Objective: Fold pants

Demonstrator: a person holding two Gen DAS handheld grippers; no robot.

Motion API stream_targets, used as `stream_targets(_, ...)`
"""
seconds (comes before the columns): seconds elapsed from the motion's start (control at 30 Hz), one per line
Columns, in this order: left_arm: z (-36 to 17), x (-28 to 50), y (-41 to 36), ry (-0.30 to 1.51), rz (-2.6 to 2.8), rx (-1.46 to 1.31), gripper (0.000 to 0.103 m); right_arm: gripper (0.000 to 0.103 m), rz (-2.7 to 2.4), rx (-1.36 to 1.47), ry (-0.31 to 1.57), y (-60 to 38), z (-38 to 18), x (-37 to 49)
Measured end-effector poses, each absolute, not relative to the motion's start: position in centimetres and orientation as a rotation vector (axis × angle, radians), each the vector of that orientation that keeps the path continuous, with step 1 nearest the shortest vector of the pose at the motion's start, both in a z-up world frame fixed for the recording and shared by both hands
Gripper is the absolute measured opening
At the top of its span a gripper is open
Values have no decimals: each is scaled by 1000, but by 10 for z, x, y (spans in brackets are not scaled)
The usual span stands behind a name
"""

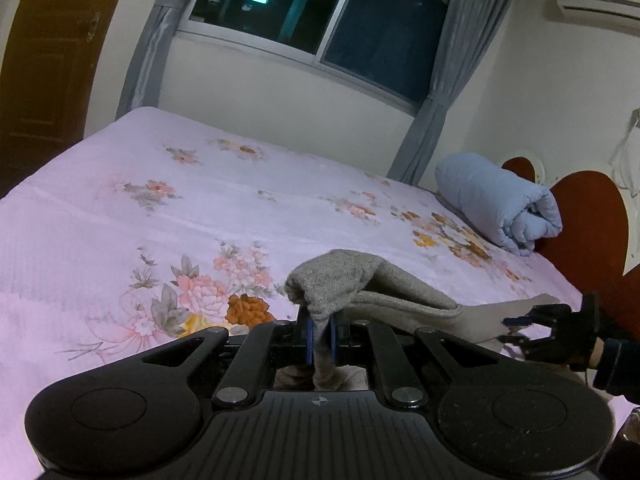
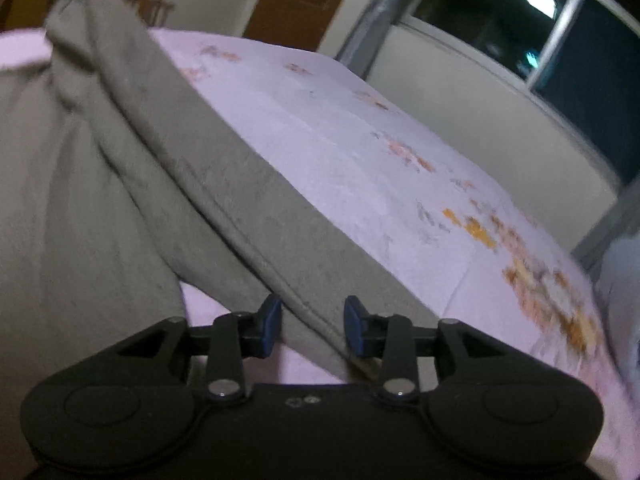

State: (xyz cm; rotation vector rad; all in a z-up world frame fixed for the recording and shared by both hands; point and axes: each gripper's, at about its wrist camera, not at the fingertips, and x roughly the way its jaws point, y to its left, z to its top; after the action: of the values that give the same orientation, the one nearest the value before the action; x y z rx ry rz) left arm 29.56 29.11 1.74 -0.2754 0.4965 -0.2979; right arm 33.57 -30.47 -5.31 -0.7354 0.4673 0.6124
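Observation:
The grey pants point(image 1: 384, 288) are lifted above the pink floral bed. My left gripper point(image 1: 321, 338) is shut on a bunched end of the pants, with cloth hanging between its blue pads. In the right wrist view the pants point(image 2: 132, 168) stretch from the upper left down to my right gripper point(image 2: 310, 326). That gripper is open, with the hemmed edge of the cloth lying between its blue pads point(image 2: 269, 326). The right gripper also shows in the left wrist view point(image 1: 516, 330) at the far end of the pants.
The bed point(image 1: 160, 216) has a pink flowered sheet. A rolled light-blue quilt point(image 1: 500, 204) lies by the red headboard point(image 1: 592, 204). A window with grey curtains point(image 1: 316, 12) is behind the bed, and a brown door point(image 1: 44, 60) is at left.

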Motion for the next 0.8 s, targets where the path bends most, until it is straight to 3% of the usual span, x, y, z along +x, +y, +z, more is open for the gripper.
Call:
stream_targets(0.07,17,296,291,502,-297,-280,8,25,628,-772,465,-301,-57,339)
stream_targets(0.13,15,296,290,512,-297,-275,8,5,653,-726,507,-303,-54,346)
stream_targets(0.17,14,297,291,518,-296,-274,8,0,650,-676,540,-305,-51,350)
stream_targets(0.47,-3,278,304,466,-345,-315,8,0,666,-584,489,-338,36,268)
stream_targets(0.63,-30,254,310,566,-432,-361,9,0,734,-564,605,-349,51,187)
stream_targets(0.67,-40,249,312,606,-422,-372,16,0,751,-560,650,-348,41,172)
stream_targets(0.7,-51,242,314,652,-379,-389,34,0,759,-572,696,-344,25,164)
stream_targets(0.77,-72,223,320,720,-237,-428,51,0,741,-584,801,-335,-24,154)
stream_targets(0.8,-76,211,321,731,-181,-443,51,0,723,-565,823,-333,-41,155)
